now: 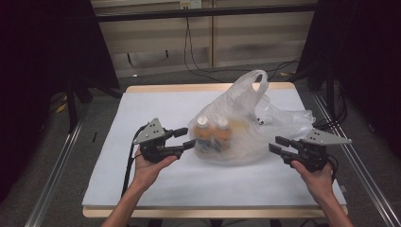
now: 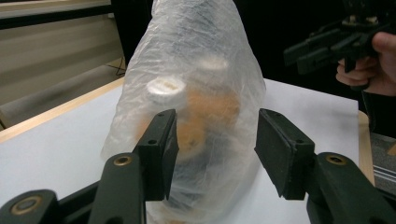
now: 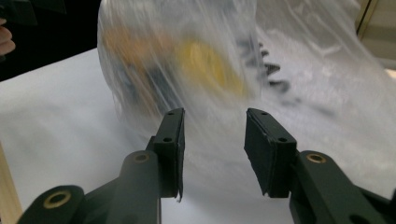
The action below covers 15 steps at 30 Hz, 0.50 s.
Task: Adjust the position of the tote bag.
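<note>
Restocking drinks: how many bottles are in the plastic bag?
2 show. One white-capped bottle stands at the left inside the plastic bag, the other bottle right beside it. More may be hidden behind the crumpled plastic.

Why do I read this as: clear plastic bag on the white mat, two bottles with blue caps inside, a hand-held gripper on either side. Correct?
Wrong on one point: the caps are white, not blue. The high view shows the two bottles with white caps and orange contents inside the clear plastic bag on the white mat, with the left hand-held gripper and right hand-held gripper on either side.

Pale panelled wall [image 1: 246, 35], grey floor [image 1: 42, 161], black cables [image 1: 198, 66], wood-edged white table [image 1: 156, 101], dim light
</note>
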### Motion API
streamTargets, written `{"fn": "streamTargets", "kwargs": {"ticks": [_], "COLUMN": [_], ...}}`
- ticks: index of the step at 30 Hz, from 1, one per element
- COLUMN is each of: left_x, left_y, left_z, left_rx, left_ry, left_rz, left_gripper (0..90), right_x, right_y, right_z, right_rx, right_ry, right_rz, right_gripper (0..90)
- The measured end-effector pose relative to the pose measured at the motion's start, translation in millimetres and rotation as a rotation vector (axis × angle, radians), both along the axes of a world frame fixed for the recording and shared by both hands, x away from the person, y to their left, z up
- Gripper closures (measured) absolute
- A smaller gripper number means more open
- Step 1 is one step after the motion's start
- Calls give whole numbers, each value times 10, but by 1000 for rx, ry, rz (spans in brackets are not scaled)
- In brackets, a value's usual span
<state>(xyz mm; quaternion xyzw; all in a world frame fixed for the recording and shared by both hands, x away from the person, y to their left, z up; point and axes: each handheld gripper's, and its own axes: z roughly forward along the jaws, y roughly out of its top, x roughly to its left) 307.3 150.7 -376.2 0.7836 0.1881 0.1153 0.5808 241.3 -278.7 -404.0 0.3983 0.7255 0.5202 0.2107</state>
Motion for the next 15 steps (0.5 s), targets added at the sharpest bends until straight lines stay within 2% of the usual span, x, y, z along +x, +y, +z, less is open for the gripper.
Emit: {"fn": "streamTargets", "kwargs": {"ticks": [2,3,4,6,8,13,14,15], "left_x": [20,27,36,58,73,70,73,73], "left_y": [-45,-69,-83,-96,-88,-33,-15,-15], "left_z": [12,15,21,36,40,-10,-34,-34], "left_rx": [3,-4,-4,-4,-13,8,18,18], "left_ry": [-3,1,1,0,2,16,24,24], "left_rz": [-2,-3,-4,-14,-9,4,8,8], "left_gripper": [480,471,471,440,427,330,290,280], "right_x": [28,107,107,233,278,445,514,514], "right_y": [9,24,24,59,67,122,157,157], "right_z": [42,118,118,231,271,504,608,608], "right_rx": [8,15,15,23,31,36,34,34], "right_ry": [-3,-18,-18,-31,-36,-75,-87,-87], "right_rz": [-3,1,1,-1,12,2,11,11], "right_gripper": [574,561,561,530,517,461,421,421]}}
